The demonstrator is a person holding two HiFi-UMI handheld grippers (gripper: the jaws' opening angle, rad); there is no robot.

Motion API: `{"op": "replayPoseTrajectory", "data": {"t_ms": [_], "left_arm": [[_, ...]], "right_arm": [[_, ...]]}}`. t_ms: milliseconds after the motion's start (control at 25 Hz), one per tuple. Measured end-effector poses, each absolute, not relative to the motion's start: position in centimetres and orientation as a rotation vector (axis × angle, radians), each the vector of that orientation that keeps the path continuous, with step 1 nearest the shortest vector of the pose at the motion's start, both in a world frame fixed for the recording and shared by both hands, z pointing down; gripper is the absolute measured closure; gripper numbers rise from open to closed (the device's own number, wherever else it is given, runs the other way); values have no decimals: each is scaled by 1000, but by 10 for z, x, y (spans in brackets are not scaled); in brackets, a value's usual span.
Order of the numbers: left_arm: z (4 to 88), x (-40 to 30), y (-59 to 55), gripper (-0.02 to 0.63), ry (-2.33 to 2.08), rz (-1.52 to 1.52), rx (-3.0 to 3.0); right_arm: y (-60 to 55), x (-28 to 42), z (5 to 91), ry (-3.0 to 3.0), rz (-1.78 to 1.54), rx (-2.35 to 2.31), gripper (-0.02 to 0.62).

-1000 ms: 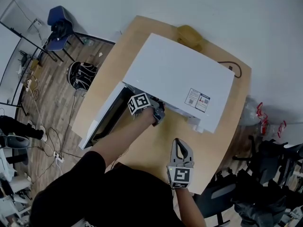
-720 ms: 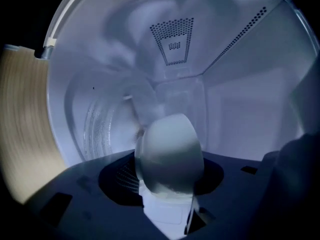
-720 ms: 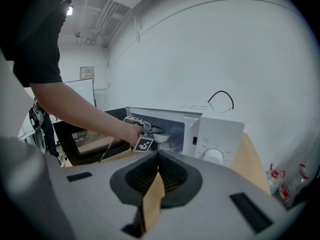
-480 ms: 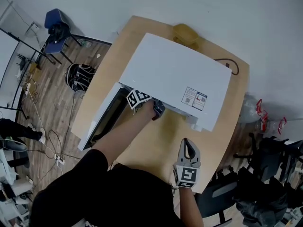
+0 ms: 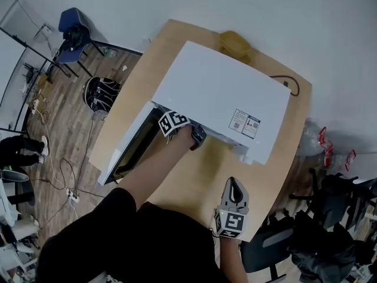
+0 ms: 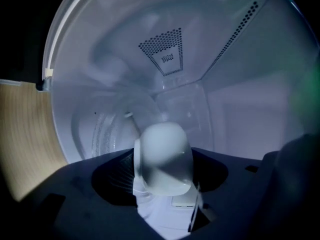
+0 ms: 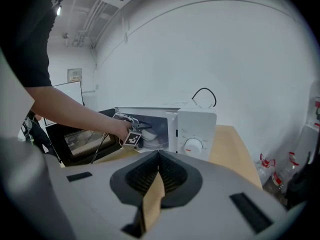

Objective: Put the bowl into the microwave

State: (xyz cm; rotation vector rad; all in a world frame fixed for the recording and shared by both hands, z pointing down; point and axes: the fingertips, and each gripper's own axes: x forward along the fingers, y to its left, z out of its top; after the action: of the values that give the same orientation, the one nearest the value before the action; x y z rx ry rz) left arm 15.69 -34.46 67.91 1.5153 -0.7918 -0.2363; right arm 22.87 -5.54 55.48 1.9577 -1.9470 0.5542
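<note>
Inside the microwave [image 5: 224, 93], the left gripper [image 5: 195, 135] has just been opening its jaws, which now stand loosely apart around the bowl [image 6: 162, 156]. In front of the microwave, the right gripper [image 5: 234, 184] is closed and empty.

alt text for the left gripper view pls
A white bowl is between the left tongs, which have just been opening, inside the white microwave. A glass turntable lies beyond it, a perforated vent overhead, the wooden table at far left.
</note>
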Motion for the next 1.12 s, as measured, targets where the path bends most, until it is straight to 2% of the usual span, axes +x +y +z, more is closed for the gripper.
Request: {"op": "replayPoseTrajectory", "data": {"t_ms": [200,680,1120], "left_arm": [[684,150,-341,331,-769,-292,1407],[679,147,-324,331,-711,-352,1312],[670,154,-310,319,-663,-154,1648]], "right_arm": [[-63,226,533,-1949,463,2030,535],[-65,212,538,-1997,501,1985,535],[-92,192,531,-2078,481,1920,535]]}}
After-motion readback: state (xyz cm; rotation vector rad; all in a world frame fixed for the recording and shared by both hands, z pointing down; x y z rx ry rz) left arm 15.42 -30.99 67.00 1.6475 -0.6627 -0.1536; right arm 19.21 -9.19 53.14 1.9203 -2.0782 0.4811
